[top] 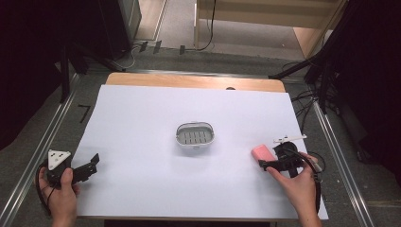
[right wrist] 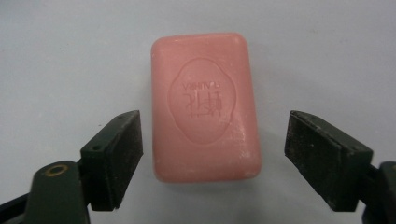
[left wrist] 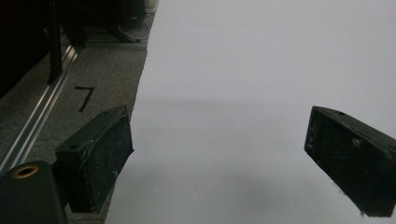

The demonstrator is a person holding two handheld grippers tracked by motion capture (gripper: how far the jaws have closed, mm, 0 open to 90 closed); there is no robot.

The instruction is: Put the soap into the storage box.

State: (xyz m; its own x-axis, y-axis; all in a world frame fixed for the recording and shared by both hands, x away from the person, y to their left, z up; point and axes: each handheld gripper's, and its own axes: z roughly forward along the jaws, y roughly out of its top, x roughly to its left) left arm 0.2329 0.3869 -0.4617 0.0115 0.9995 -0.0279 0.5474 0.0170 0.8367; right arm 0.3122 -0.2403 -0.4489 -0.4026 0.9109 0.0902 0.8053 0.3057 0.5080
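Right gripper (right wrist: 212,158) fingers (right wrist: 114,158) spread, pink soap (right wrist: 204,105) between them, untouched.

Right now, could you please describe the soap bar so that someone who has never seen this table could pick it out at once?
Start from the white sheet covering the table, then go to its right side, where the right gripper hangs with open jaws on either side of the soap bar. It is a pink, rounded rectangular bar lying flat with an embossed oval stamp, unlike the grey slotted soap dish at the centre.
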